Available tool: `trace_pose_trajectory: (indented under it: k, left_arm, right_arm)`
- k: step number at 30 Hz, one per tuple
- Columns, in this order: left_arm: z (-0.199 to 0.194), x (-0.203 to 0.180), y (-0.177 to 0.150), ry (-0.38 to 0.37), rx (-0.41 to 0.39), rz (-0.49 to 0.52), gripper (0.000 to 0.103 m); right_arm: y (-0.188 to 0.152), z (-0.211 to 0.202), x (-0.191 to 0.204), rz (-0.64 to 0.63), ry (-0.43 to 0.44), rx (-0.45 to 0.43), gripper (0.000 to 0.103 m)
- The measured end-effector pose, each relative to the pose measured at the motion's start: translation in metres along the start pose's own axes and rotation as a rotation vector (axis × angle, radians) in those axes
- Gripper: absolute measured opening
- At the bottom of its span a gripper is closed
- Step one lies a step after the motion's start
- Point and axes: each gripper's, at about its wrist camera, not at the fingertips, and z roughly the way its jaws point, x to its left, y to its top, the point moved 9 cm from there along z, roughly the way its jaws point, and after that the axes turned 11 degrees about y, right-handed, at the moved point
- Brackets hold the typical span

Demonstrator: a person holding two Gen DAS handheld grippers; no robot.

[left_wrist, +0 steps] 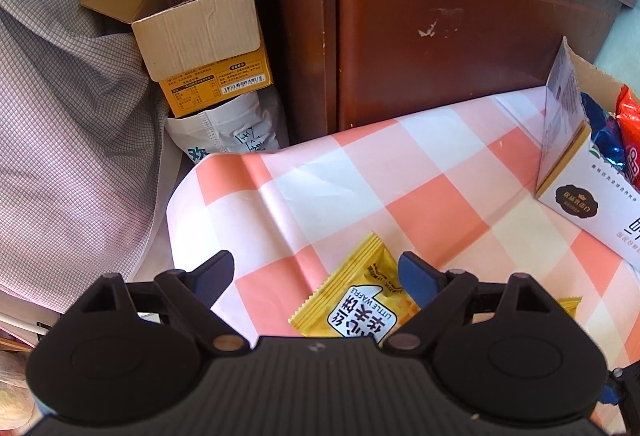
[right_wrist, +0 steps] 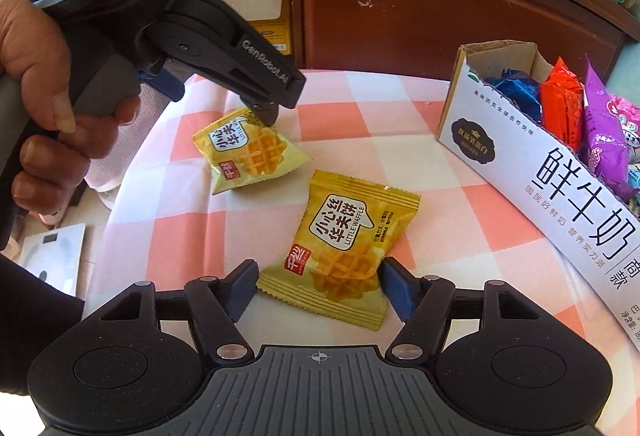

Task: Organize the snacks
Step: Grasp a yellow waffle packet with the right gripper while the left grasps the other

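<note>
Two yellow waffle packets lie on the pink checked tablecloth (right_wrist: 400, 124). In the right wrist view my right gripper (right_wrist: 320, 284) sits low around the nearer packet (right_wrist: 340, 244). Its blue pads touch both side edges of the packet, which still lies flat. The farther packet (right_wrist: 248, 148) lies under my left gripper (right_wrist: 218, 100), which a hand holds above it. In the left wrist view that left gripper (left_wrist: 316, 276) stands open, with the packet (left_wrist: 356, 300) below and nearer its right finger. A cut-open white milk box (right_wrist: 500, 156) at the right holds blue, orange and purple snack packs.
A dark wooden cabinet (left_wrist: 440, 36) stands behind the table. An open cardboard box (left_wrist: 200, 36) and a white bag (left_wrist: 228, 132) sit on the floor beyond the table's far left edge. Checked fabric (left_wrist: 60, 96) hangs at the left. A white scale (right_wrist: 52, 256) lies on the floor.
</note>
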Motion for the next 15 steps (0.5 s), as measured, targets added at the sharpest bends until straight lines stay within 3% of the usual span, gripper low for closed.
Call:
trace_pose_trajectory:
  k: [8, 15]
  left_arm:
    - [-0.004, -0.002, 0.001, -0.003, -0.007, 0.003, 0.089]
    - [-0.005, 0.002, -0.005, -0.034, 0.059, -0.063, 0.089]
  right_arm:
    - [0.005, -0.011, -0.042, 0.09, -0.043, -0.006, 0.065]
    - [0.004, -0.019, -0.065, 0.143, -0.076, -0.011, 0.065]
